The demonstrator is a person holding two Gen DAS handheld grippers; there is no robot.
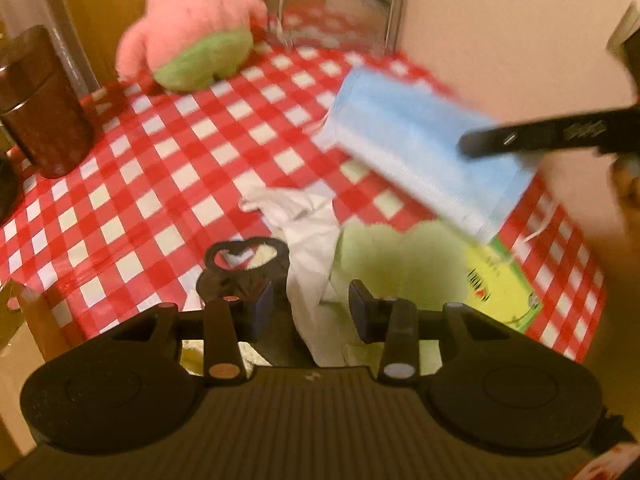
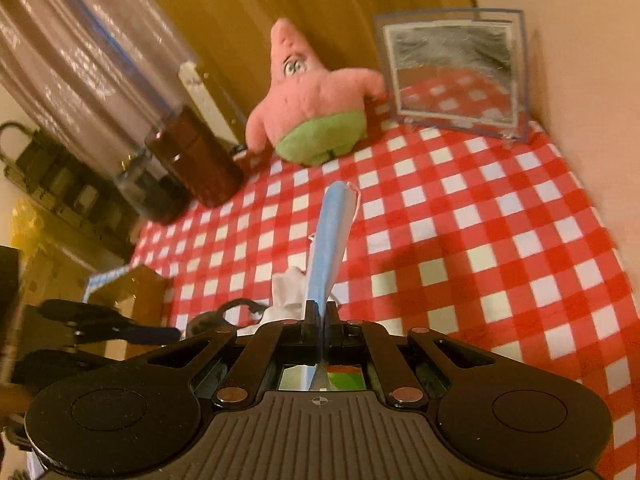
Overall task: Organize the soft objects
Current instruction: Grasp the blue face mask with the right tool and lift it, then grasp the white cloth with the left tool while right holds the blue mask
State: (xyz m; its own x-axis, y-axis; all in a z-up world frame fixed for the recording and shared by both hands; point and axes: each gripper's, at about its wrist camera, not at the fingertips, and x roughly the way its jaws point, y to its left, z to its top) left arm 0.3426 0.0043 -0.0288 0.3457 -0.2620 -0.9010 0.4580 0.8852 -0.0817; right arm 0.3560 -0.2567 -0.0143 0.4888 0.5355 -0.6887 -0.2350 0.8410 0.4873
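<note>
The right claw (image 2: 317,322) is pressed together on a blue face mask (image 2: 329,236), pinching it by one short end so the mask sticks out edge-on above the tabletop (image 2: 500,240), clear of the red-and-white checked cloth. In the left wrist view the same mask (image 1: 420,148) hangs as a flat pleated sheet from the right claw's dark fingers (image 1: 520,138) over the right side of the tabletop (image 1: 160,160).

The left claw (image 1: 310,312) stands partly spread by the near edge, with a crumpled white cloth (image 1: 308,248) rising between its pads; I cannot tell whether the pads touch it. Beside that cloth lies a pale green soft thing (image 1: 400,264), and just beyond it a yellow and green packet (image 1: 504,284) under the hanging mask. A small dark padlock (image 1: 240,268) sits left of the white cloth.

Further back, at the left edge, a brown cylindrical tin (image 1: 44,104) stands upright. At the far edge a pink plush star with green shorts (image 2: 316,100) sits upright, and a clear plastic frame (image 2: 456,72) stands at the far right corner.
</note>
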